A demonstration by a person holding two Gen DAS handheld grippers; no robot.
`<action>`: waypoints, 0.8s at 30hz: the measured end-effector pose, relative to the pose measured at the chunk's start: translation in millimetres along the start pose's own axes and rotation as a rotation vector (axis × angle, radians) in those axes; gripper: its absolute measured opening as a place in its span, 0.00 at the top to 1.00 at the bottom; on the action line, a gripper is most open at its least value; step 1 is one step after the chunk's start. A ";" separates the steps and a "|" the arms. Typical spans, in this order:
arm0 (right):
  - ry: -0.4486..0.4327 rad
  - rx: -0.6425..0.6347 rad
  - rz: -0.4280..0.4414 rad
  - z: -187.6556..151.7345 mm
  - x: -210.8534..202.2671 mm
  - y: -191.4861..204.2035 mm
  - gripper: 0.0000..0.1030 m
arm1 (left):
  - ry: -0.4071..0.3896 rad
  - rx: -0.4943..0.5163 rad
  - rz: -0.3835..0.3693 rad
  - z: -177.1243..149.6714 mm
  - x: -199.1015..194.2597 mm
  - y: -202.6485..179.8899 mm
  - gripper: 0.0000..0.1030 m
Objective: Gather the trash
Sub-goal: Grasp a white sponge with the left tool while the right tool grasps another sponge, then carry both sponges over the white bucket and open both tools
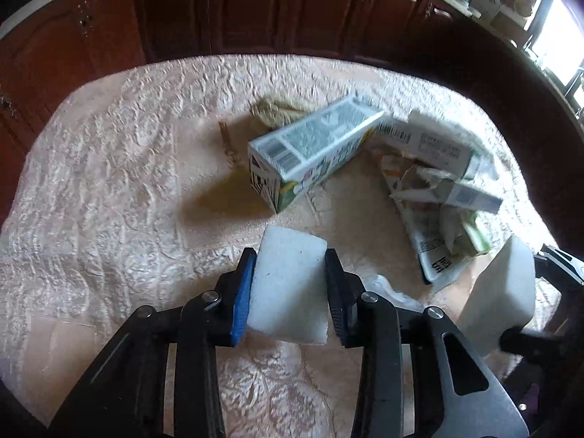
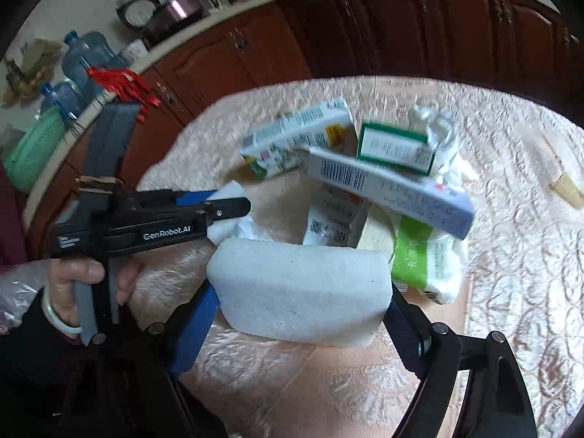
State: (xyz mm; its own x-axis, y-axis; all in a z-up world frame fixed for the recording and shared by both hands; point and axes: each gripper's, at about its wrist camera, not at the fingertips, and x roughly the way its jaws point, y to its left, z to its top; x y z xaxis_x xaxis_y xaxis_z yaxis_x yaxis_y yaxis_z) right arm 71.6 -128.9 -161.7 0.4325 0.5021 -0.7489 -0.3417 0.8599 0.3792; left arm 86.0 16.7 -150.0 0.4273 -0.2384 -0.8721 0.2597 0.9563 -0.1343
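My left gripper (image 1: 290,284) is shut on a white foam block (image 1: 288,284) above the table. My right gripper (image 2: 303,292) is shut on a second white foam block (image 2: 299,292); that block also shows at the right of the left wrist view (image 1: 500,292). A pile of trash lies beyond both: a white carton (image 1: 310,149) lying on its side, also in the right wrist view (image 2: 295,142), a long white and blue box (image 2: 390,189), a green-edged box (image 2: 396,149), a green and white packet (image 2: 427,259) and crumpled wrappers (image 1: 438,241).
The table has a cream embossed cloth (image 1: 127,168). Dark red cabinets (image 1: 255,7) stand behind it. A brownish crumpled scrap (image 1: 277,109) lies behind the carton. A tan strip (image 2: 565,186) lies at the right. The left gripper's body and the hand (image 2: 80,270) fill the left of the right wrist view.
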 end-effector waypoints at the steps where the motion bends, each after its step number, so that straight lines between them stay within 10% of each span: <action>1: -0.012 -0.002 0.003 1.3 -6.9 -0.2 0.18 | -0.013 -0.001 -0.002 1.5 -5.9 0.0 0.67; 24: -0.275 0.095 -0.249 4.3 -147.2 -69.8 0.17 | -0.194 0.204 -0.099 55.6 -74.6 -140.7 0.67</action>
State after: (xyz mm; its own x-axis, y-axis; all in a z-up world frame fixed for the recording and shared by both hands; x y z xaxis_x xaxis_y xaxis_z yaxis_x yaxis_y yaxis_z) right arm 35.4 -262.4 -75.7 0.7045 0.2719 -0.6555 -0.1249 0.9568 0.2627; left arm 65.7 -109.5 -39.9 0.5438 -0.3759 -0.7503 0.4687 0.8777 -0.1000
